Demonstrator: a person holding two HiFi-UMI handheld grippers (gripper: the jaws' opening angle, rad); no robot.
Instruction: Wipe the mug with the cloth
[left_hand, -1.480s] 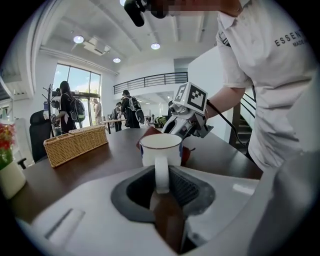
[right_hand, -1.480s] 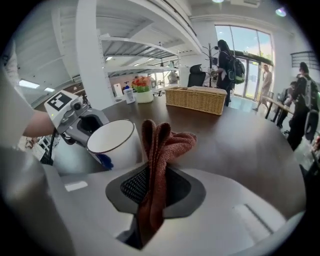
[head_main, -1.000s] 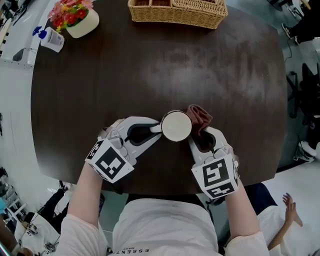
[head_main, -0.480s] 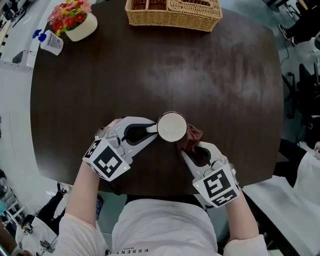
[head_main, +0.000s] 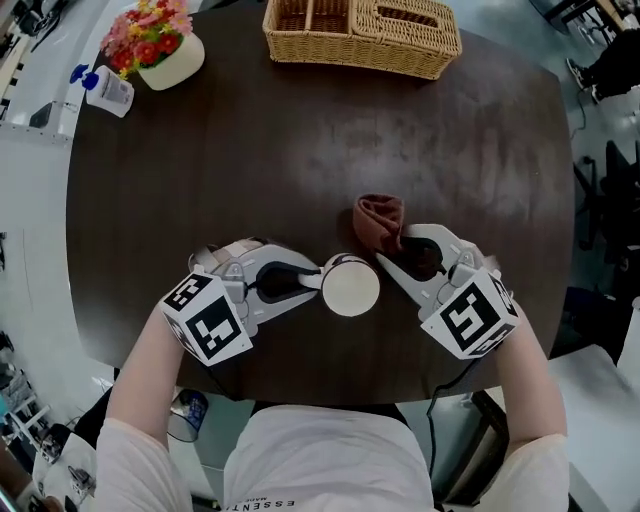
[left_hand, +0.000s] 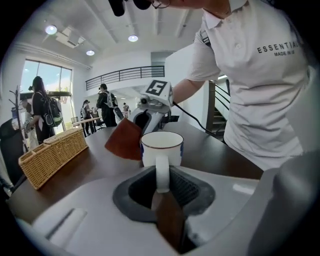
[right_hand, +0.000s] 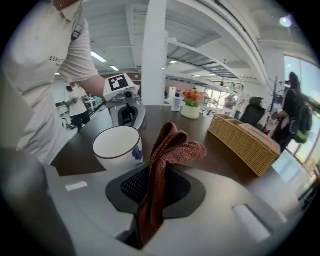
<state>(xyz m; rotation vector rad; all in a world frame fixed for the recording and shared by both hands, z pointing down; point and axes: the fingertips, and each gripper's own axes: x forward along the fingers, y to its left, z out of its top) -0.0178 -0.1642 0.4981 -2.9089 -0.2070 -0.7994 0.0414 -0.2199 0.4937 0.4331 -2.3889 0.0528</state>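
My left gripper (head_main: 318, 282) is shut on the handle of a white mug (head_main: 350, 288) with a blue mark, holding it upright above the dark table (head_main: 300, 150) near its front edge. In the left gripper view the handle (left_hand: 161, 172) sits between the jaws, with the mug's bowl (left_hand: 161, 147) just beyond. My right gripper (head_main: 393, 257) is shut on a reddish-brown cloth (head_main: 381, 222), which bunches up past its jaws. The cloth (right_hand: 167, 150) stands just to the right of the mug (right_hand: 119, 146). I cannot tell whether they touch.
A wicker basket (head_main: 360, 25) stands at the table's far edge. A white pot of flowers (head_main: 160, 45) and a small bottle (head_main: 105, 88) are at the far left. People stand in the room (left_hand: 40, 107) behind the table.
The mug has come nearer to the table's front edge with the left gripper. The right gripper has swung the cloth from the mug's right side to behind and right of it.
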